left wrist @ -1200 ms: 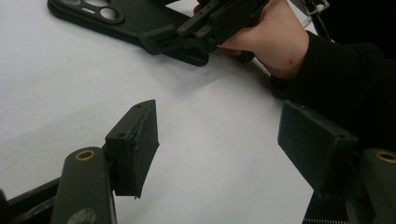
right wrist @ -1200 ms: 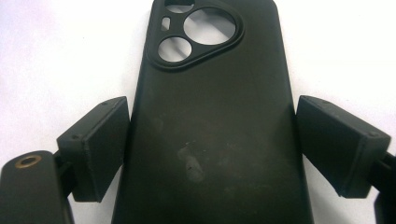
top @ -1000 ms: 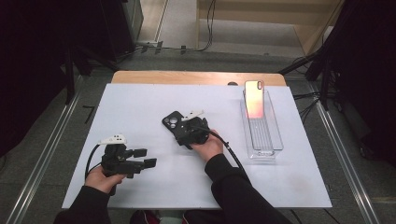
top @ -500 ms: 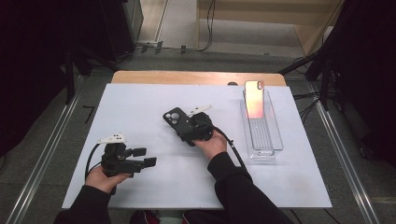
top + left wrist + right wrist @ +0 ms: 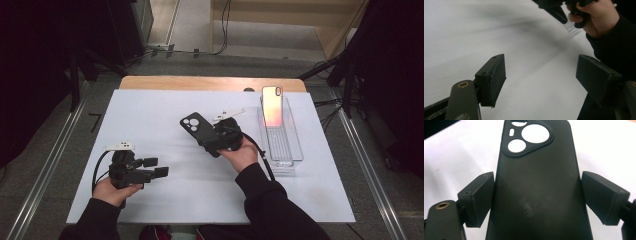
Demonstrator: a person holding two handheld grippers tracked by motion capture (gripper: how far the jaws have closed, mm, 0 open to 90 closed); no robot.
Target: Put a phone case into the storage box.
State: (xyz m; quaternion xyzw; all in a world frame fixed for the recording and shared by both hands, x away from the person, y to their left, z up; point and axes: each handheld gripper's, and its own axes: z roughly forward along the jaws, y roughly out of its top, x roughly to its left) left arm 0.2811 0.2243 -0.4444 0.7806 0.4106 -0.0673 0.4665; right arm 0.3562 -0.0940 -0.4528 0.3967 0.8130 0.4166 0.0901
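White table (image 5: 165, 120), unbranded black phone case (image 5: 536, 195)

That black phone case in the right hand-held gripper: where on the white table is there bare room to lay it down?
Bare patches on the white table: the far-left stretch beyond the left hand-held gripper, and the near-right corner below the clear tray. It is crowded around the right hand-held gripper, which clamps the black phone case, beside that tray with its leaning phone.

White table (image 5: 165, 120), clear tray (image 5: 292, 150) resting on it
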